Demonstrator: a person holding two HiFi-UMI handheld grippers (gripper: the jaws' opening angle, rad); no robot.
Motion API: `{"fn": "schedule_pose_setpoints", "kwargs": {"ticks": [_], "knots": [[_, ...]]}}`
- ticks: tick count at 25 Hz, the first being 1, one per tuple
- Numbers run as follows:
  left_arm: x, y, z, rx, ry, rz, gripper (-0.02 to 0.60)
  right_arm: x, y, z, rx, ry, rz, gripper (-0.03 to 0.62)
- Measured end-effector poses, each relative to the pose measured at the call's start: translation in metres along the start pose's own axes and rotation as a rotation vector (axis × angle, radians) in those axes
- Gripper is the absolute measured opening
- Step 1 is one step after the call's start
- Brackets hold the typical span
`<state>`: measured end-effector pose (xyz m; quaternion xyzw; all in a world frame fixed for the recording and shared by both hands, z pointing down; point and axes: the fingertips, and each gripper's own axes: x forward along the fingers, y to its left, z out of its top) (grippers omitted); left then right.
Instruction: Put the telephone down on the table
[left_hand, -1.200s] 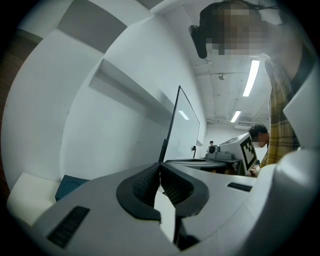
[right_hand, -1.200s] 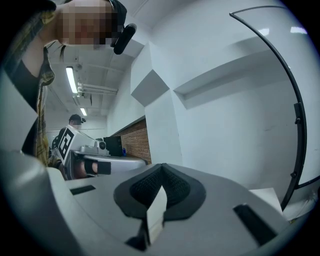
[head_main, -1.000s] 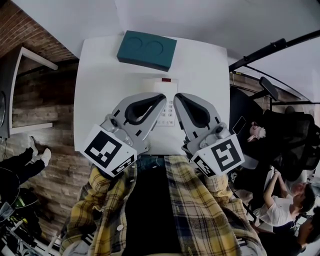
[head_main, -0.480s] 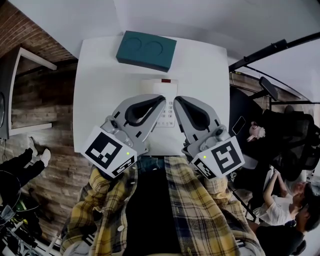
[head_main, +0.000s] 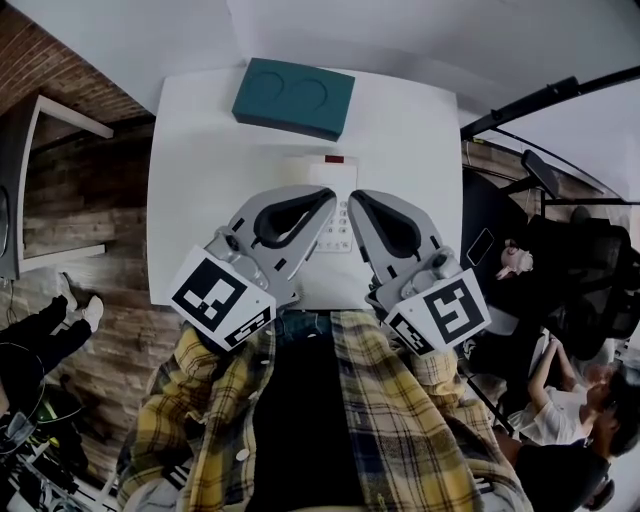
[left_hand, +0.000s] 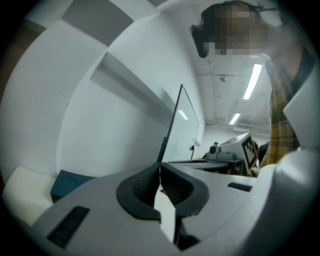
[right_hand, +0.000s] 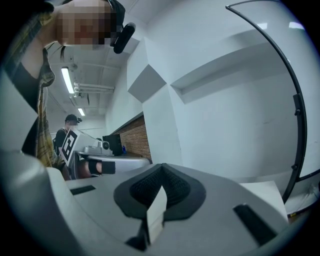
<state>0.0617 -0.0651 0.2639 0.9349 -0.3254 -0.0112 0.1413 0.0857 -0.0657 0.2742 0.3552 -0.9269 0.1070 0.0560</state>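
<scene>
At the tabletop's near edge, above a plaid shirt, the left gripper and the right gripper are held side by side, tips angled toward each other. Both are clenched, pads pressed together on nothing. Just beyond, partly hidden by those tips, the white telephone is seen lying flat near the middle of the table, keypad up. A teal block is set at the far edge. The telephone is thus found where the task wants it; whether it was just set down or is about to be handled cannot be settled. Either way, care is judged best spent keeping the jaw tips clear of the keys.
</scene>
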Motion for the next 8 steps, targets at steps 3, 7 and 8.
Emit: {"fn": "schedule_pose_setpoints", "kwargs": {"ticks": [3, 7, 8], "knots": [[0.0003, 0.0012, 0.0017, 0.013, -0.006, 0.005, 0.017, 0.0001, -0.0010, -0.0008, 0.010, 0.000, -0.001, 0.025], [0.0059, 0.0032, 0.0015, -0.008, -0.013, -0.012, 0.017, -0.0048, -0.0058, -0.0010, 0.022, -0.010, -0.031, 0.025], [0.0082, 0.0033, 0.0015, -0.020, -0.015, -0.020, 0.017, -0.0065, -0.0077, -0.0009, 0.023, -0.012, -0.039, 0.025]]}}
